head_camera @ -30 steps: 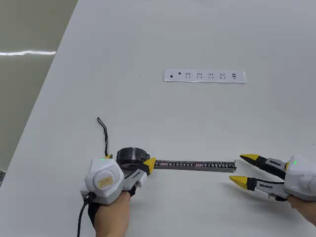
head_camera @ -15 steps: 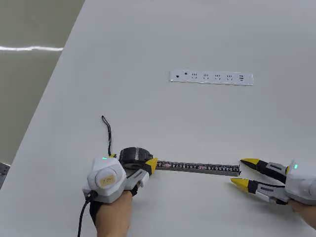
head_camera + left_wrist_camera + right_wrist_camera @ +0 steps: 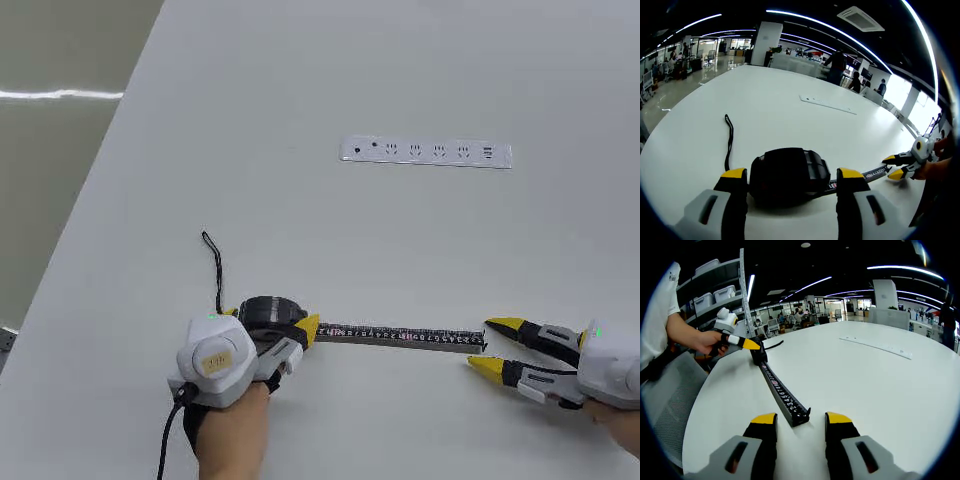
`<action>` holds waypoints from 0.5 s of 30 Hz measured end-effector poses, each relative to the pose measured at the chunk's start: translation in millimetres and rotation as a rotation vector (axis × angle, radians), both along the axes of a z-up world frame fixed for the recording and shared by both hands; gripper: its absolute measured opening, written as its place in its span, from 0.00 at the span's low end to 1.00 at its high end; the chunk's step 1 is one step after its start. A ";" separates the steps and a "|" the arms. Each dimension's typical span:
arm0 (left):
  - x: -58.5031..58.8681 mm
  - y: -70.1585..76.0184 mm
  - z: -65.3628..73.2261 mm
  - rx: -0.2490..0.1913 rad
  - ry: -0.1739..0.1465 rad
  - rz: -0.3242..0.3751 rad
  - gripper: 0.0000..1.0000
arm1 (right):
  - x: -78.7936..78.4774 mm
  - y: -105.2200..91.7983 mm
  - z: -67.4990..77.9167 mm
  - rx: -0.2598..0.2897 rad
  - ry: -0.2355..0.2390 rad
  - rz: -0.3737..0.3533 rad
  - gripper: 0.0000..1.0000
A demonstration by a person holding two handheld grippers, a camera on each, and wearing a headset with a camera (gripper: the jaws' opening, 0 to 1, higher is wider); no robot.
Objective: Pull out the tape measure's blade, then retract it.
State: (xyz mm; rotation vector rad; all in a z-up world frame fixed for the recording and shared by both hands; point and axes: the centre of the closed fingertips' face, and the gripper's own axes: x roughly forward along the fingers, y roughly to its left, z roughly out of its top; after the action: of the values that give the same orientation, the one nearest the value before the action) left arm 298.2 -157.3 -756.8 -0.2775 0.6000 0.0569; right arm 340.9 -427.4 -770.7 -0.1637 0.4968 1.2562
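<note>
A black tape measure [image 3: 270, 308] lies near the table's front edge, and my left gripper [image 3: 267, 321] is shut on its case [image 3: 789, 165]. Its blade [image 3: 400, 336] lies flat on the table, pulled out to the right. My right gripper [image 3: 493, 345] stands open at the blade's end hook [image 3: 801, 416], one yellow fingertip on each side of it and not touching. The same blade [image 3: 782, 392] runs away from the right gripper [image 3: 801, 418] toward the case [image 3: 759, 356]. The case's black wrist strap [image 3: 212, 265] trails away across the table.
A white power strip [image 3: 425, 152] lies flat farther back on the white table [image 3: 300, 200]. The table's left edge [image 3: 95, 170] drops to the floor. Shelves, desks and people stand in the room behind.
The head camera has shifted slightly. Both grippers, the case and the extended blade keep nearly the same places relative to each other.
</note>
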 end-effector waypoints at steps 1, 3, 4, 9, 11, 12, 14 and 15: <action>0.0 0.1 -0.2 0.000 0.001 0.001 0.70 | 0.1 0.2 0.1 0.001 0.000 0.000 0.37; 0.0 -0.6 -0.9 -0.014 0.003 0.005 0.67 | 0.0 0.9 0.4 0.003 -0.001 0.002 0.37; 0.1 -0.1 -1.2 -0.012 0.004 0.006 0.67 | -0.2 1.0 0.6 0.004 -0.001 0.002 0.37; 0.1 0.3 -2.2 -0.019 0.006 0.011 0.67 | -1.2 0.7 1.4 0.006 -0.002 0.004 0.36; 0.0 0.5 -2.5 -0.022 0.008 0.015 0.66 | -1.2 0.8 1.7 0.007 -0.001 0.002 0.36; 0.3 0.6 -2.5 -0.025 0.007 0.018 0.66 | -1.1 0.7 1.8 0.007 -0.001 0.001 0.36; 0.7 0.9 -2.9 -0.028 0.008 0.022 0.66 | -1.1 0.7 2.0 0.007 0.000 -0.002 0.36; 0.9 0.8 -3.2 -0.031 0.007 0.024 0.66 | -1.1 0.7 1.9 0.006 -0.001 -0.002 0.36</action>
State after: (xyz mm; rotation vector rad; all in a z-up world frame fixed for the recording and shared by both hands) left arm 299.1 -156.5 -760.1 -0.3144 0.6055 0.0716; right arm 339.8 -426.7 -768.8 -0.1586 0.4922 1.2550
